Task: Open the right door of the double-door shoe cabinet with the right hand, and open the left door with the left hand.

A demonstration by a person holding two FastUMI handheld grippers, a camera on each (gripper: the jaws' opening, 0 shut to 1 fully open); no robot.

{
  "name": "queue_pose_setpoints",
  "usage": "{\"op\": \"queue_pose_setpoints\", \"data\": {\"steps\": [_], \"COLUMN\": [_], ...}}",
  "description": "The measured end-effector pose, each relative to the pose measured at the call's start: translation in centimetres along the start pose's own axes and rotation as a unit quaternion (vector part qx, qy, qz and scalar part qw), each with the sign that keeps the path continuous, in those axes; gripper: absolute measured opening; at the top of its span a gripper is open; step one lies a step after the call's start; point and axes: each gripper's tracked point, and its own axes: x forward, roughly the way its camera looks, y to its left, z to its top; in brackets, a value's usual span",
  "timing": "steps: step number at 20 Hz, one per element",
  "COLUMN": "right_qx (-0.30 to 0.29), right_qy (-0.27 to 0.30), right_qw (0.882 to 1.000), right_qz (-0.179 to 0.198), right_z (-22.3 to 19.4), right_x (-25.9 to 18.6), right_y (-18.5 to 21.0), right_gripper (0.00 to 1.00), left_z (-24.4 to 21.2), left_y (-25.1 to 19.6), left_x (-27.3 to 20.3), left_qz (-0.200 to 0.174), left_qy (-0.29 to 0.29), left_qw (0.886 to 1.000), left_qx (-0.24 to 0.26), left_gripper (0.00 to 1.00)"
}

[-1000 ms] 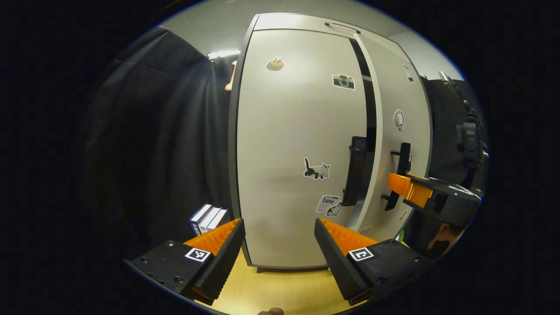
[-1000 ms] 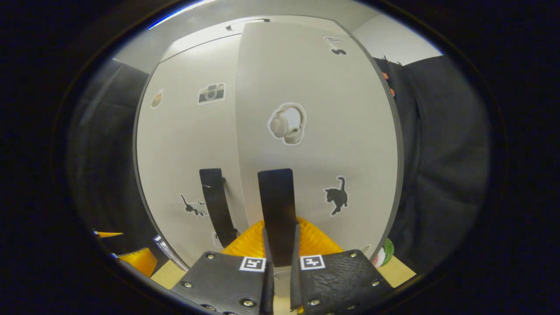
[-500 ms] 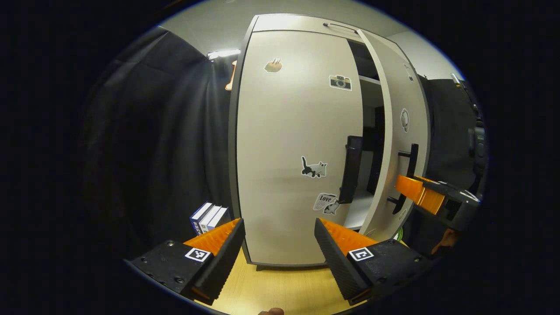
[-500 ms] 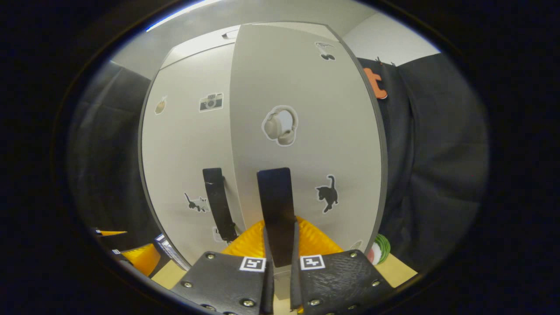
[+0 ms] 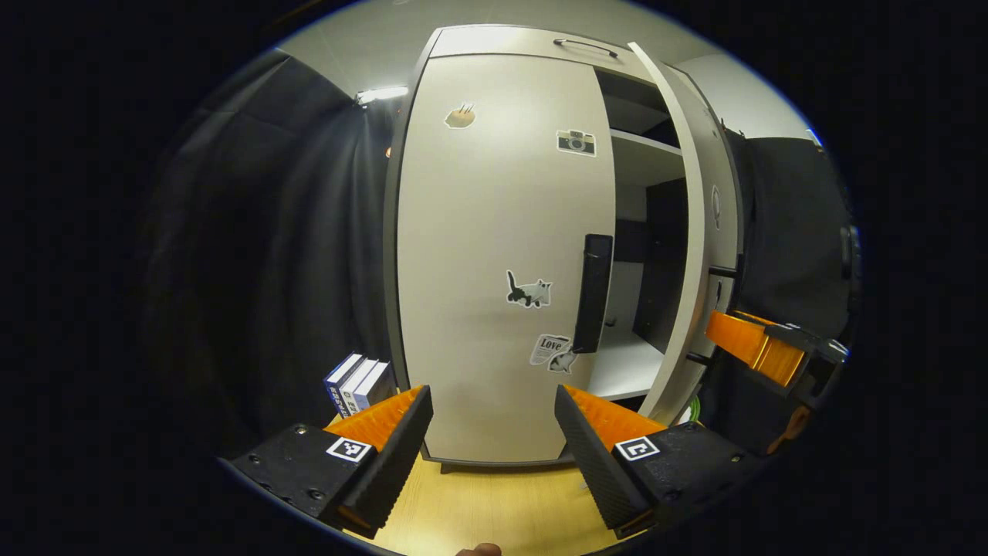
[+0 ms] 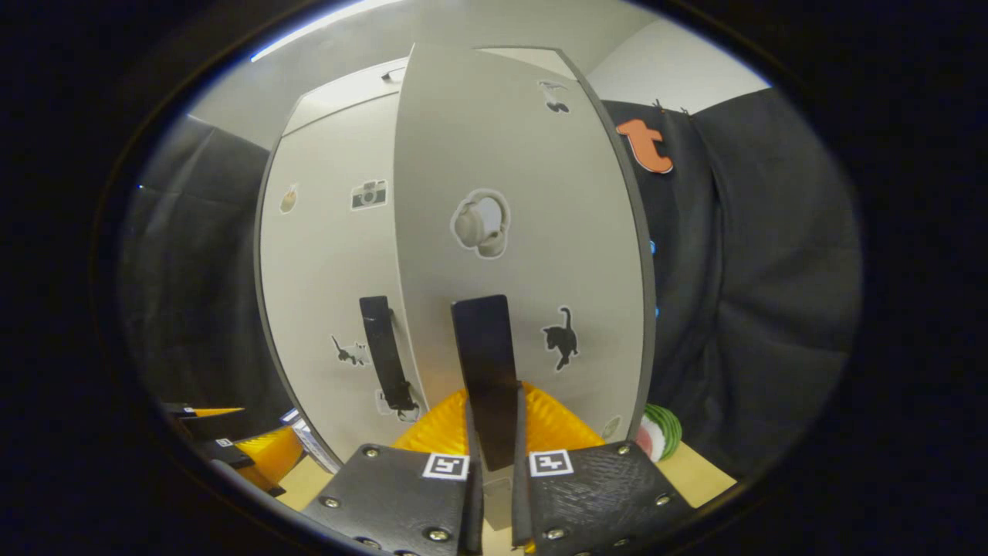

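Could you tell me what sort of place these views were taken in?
Probably a staged recording booth, not a real home: black cloth hangs around a pale double-door shoe cabinet decorated with stickers. It stands on a wood-look surface, with a few books beside it.

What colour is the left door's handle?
Black. The left door's handle is a plain vertical bar against the pale door, clearest in the left gripper view.
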Motion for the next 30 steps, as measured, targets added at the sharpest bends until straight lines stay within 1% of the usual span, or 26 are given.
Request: {"op": "queue_pose_setpoints", "data": {"steps": [5, 15, 18, 20, 23, 24, 25, 26, 27, 28, 29, 30], "right_qx": [0.004, 0.016, 0.026, 0.027, 0.044, 0.046, 0.042, 0.035, 0.026, 0.030, 0.030, 0.037], "right_qy": [-0.003, 0.001, 0.004, 0.009, 0.018, 0.018, 0.018, 0.016, 0.011, 0.013, 0.010, 0.015], "right_qw": [1.000, 1.000, 0.999, 0.998, 0.998, 0.998, 0.998, 0.997, 0.997, 0.995, 0.995, 0.995], "right_qz": [-0.005, -0.025, -0.041, -0.051, -0.044, -0.047, -0.053, -0.062, -0.079, -0.095, -0.096, -0.089], "right_z": [0.1, 0.5, 0.7, 0.9, 1.0, 1.1, 1.1, 1.2, 1.5, 1.6, 1.6, 1.6], "right_x": [-1.8, -5.4, -6.5, -6.8, -7.1, -7.1, -7.0, -7.1, -6.9, -5.9, -6.3, -6.6], "right_y": [-1.6, -7.1, -9.4, -11.1, -12.9, -13.5, -14.3, -15.2, -16.5, -17.4, -17.9, -18.3], "right_gripper": [0.14, 0.13, 0.13, 0.12, 0.12, 0.17, 0.12, 0.12, 0.13, 0.09, 0.00, 0.00], "left_z": [-0.1, -0.7, -0.6, -0.5, -0.3, -0.2, -0.1, 0.0, 0.0, 0.0, -0.1, -0.2], "left_y": [-1.6, -7.1, -7.9, -8.3, -9.1, -9.3, -9.6, -9.8, -10.1, -10.2, -10.3, -10.4], "left_x": [-0.5, -0.6, -0.2, 0.1, 0.7, 0.8, 0.9, 1.0, 1.1, 1.3, 1.4, 1.6], "left_qz": [-0.008, -0.039, -0.036, -0.034, -0.034, -0.034, -0.034, -0.034, -0.035, -0.035, -0.035, -0.035], "left_qy": [0.001, 0.001, -0.001, -0.004, -0.005, -0.007, -0.008, -0.009, -0.009, -0.009, -0.008, -0.007], "left_qw": [1.000, 0.999, 0.999, 0.999, 0.999, 0.999, 0.999, 0.999, 0.999, 0.999, 0.999, 0.999], "left_qx": [-0.002, -0.005, -0.001, -0.001, -0.004, -0.004, -0.005, -0.005, -0.005, -0.004, -0.002, 0.000], "left_gripper": [0.99, 0.99, 0.98, 0.99, 0.99, 0.99, 0.99, 0.99, 0.99, 0.99, 0.99, 0.99]}}
